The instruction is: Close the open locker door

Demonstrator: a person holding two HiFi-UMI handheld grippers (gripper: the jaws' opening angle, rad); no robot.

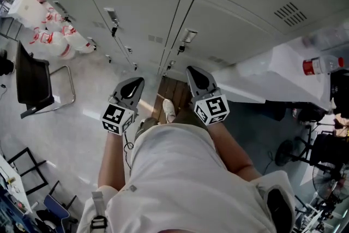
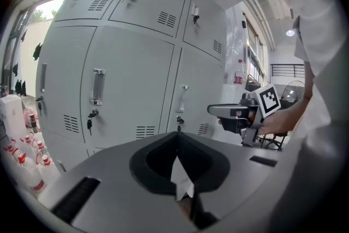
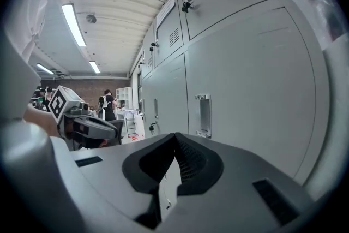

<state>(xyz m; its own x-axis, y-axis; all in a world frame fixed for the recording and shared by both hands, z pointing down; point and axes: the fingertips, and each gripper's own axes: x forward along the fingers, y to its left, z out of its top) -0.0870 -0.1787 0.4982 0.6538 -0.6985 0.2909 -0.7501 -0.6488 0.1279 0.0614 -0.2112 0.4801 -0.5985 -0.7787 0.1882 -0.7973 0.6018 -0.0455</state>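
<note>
Left gripper point(image 2: 177, 135) and right gripper point(image 3: 175, 136) are both clenched, empty. Lockers point(image 1: 136, 19) stand just ahead of their tips; the door point(image 3: 245, 90) nearest the right one sits flush, contents hidden.

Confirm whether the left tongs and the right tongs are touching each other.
Apart. The head view shows the left tongs and right tongs side by side with a clear gap, a shoe visible between them.
</note>
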